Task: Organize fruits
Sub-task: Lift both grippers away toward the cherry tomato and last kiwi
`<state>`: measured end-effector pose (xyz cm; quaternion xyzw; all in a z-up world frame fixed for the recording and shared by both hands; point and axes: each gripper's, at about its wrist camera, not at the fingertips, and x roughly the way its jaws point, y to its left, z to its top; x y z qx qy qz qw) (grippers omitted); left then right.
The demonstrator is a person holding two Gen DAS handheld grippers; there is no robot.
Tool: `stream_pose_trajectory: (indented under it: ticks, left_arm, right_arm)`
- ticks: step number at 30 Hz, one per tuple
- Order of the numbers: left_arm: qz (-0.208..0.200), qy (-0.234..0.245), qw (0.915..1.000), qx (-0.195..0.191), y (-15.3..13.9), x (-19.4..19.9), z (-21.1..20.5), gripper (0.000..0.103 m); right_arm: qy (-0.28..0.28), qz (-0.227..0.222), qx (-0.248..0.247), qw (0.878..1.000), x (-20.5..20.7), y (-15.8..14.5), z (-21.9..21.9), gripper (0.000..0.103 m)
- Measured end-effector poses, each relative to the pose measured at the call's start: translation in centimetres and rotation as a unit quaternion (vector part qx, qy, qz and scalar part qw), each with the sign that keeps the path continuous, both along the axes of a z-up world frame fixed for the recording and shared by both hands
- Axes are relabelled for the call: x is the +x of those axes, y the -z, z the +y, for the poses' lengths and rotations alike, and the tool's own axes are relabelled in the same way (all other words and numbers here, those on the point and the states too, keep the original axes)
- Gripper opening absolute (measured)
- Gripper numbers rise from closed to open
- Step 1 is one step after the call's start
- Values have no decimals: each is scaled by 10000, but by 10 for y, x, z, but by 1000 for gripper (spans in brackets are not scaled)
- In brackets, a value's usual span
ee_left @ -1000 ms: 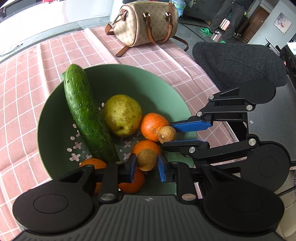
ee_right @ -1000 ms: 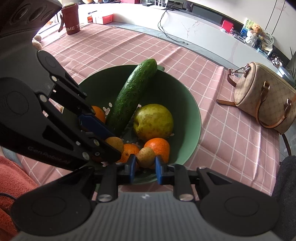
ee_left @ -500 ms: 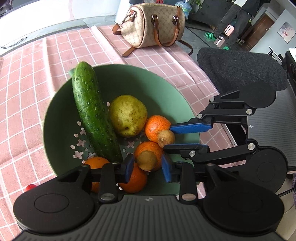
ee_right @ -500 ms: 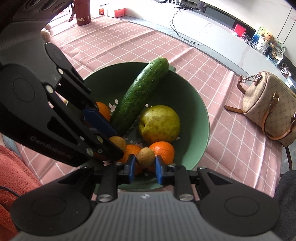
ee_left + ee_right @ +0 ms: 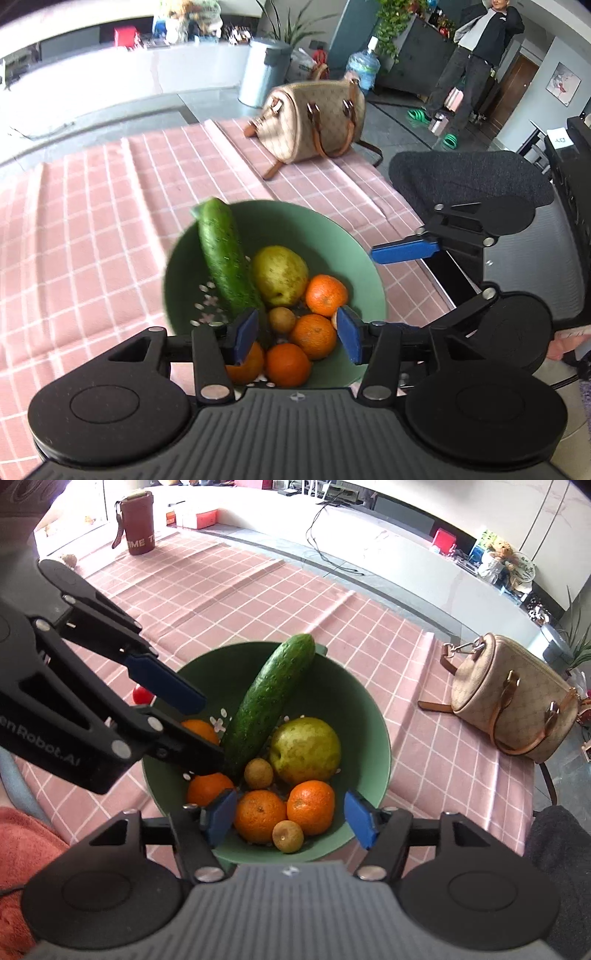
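Note:
A green bowl (image 5: 354, 254) (image 5: 373, 723) holds a cucumber (image 5: 225, 258) (image 5: 269, 698), a yellow-green pear (image 5: 279, 275) (image 5: 304, 749), several oranges (image 5: 327, 295) (image 5: 310, 806) and two small brown fruits: one (image 5: 281, 320) (image 5: 258, 773) beside the cucumber, one (image 5: 288, 835) at the near rim. My left gripper (image 5: 297, 334) is open and empty above the bowl's near side. My right gripper (image 5: 290, 818) is open and empty above the near rim. Each gripper also shows in the other's view: the right (image 5: 402, 251), the left (image 5: 166, 686).
The bowl stands on a pink checked tablecloth (image 5: 258, 602). A beige handbag (image 5: 314, 118) (image 5: 513, 701) lies beyond the bowl. A small red fruit (image 5: 141, 694) lies left of the bowl. A maroon cup (image 5: 138, 522) stands far off. A dark chair (image 5: 465, 181) is at the table's edge.
Both grippers opened and let go of their small brown fruits, which now lie in the bowl. Both grippers have pulled up and back from the bowl.

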<state>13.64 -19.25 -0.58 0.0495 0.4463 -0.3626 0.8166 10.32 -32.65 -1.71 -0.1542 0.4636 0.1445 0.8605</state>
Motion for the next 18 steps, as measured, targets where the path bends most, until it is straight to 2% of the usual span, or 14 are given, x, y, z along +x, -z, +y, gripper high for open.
stream_pose_trajectory:
  ticks: [6, 12, 15, 18]
  left_arm:
    - [-666, -222, 9973, 225, -18, -19, 34, 58]
    - [-1204, -509, 9894, 634, -25, -35, 77, 58]
    - [-1302, -754, 9858, 741, -20, -37, 97, 58]
    - [-1208, -947, 9864, 596, -12, -38, 120, 58]
  right_arm:
    - [791, -289, 355, 9958, -9, -20, 19, 69]
    - [1736, -464, 1016, 9785, -23, -21, 52, 69]
    - [1994, -592, 1299, 9695, -33, -17, 74, 69]
    - [2226, -736, 1511, 9603, -43, -11, 98, 68]
